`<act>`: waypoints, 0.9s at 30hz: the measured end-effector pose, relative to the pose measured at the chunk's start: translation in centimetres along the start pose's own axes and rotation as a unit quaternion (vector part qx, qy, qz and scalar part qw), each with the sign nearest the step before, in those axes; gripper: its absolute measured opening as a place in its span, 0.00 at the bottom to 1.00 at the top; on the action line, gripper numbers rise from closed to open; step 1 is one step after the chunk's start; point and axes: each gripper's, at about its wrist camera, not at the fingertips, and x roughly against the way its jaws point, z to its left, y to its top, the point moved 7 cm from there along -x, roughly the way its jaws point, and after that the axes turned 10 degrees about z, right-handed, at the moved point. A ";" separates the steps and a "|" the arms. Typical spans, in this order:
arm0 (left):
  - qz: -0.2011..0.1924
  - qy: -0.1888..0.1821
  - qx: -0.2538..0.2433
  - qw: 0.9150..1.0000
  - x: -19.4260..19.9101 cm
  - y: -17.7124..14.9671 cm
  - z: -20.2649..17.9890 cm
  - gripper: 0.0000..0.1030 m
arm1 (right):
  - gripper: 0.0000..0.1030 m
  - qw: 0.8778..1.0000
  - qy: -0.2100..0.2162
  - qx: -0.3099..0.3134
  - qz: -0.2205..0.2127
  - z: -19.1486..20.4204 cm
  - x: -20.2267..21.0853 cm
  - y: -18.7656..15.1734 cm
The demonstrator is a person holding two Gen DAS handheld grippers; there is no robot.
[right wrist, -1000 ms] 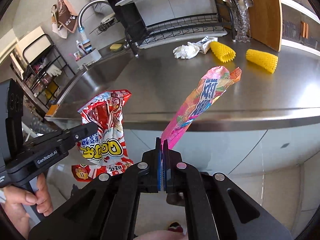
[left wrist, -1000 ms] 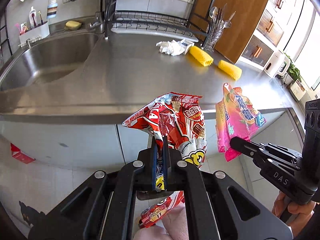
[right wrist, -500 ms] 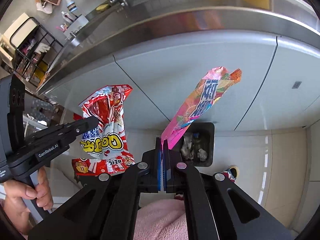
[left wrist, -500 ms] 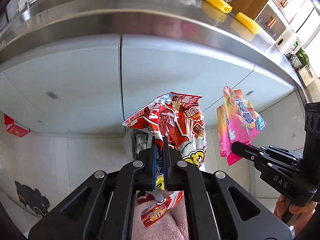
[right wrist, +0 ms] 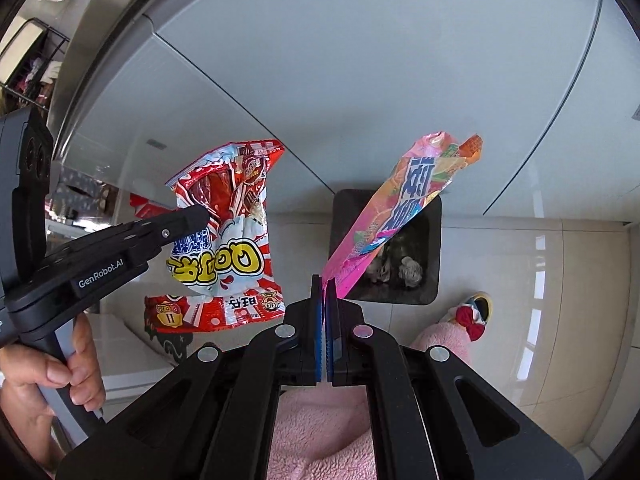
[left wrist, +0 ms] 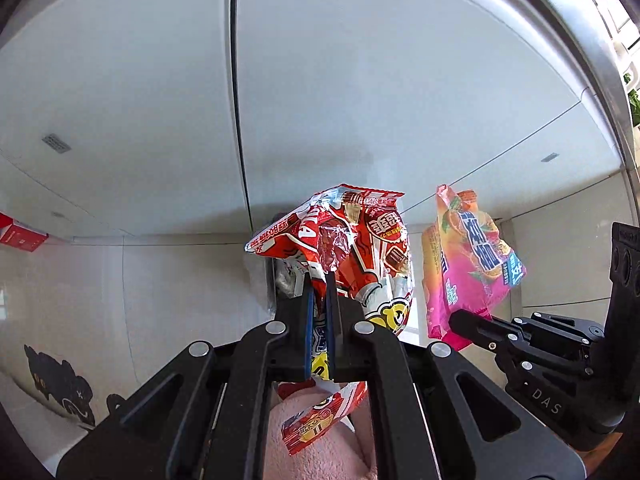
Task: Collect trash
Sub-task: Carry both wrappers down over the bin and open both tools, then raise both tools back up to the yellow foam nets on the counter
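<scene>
Tiled floor [right wrist: 580, 280], one bin [right wrist: 434, 248], two hand-held grippers, two snack wrappers

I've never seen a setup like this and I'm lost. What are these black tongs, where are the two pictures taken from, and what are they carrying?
No robot here: a person holds a black hand tool in each hand, each with a camera looking along its tongs. One picture is from the left tongs, shut on a crumpled red and white snack wrapper. The other is from the right tongs, shut on a pink and orange snack wrapper. Each view also shows the other tool. Below, on the pale tiled floor, stands a dark square bin already holding crumpled rubbish.
</scene>
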 end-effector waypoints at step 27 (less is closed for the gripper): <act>0.050 -0.029 -0.001 0.998 -7.7 3.9 -0.1 0.43 | 0.08 0.998 -0.028 -0.020 0.055 -3.7 -7.5 1.9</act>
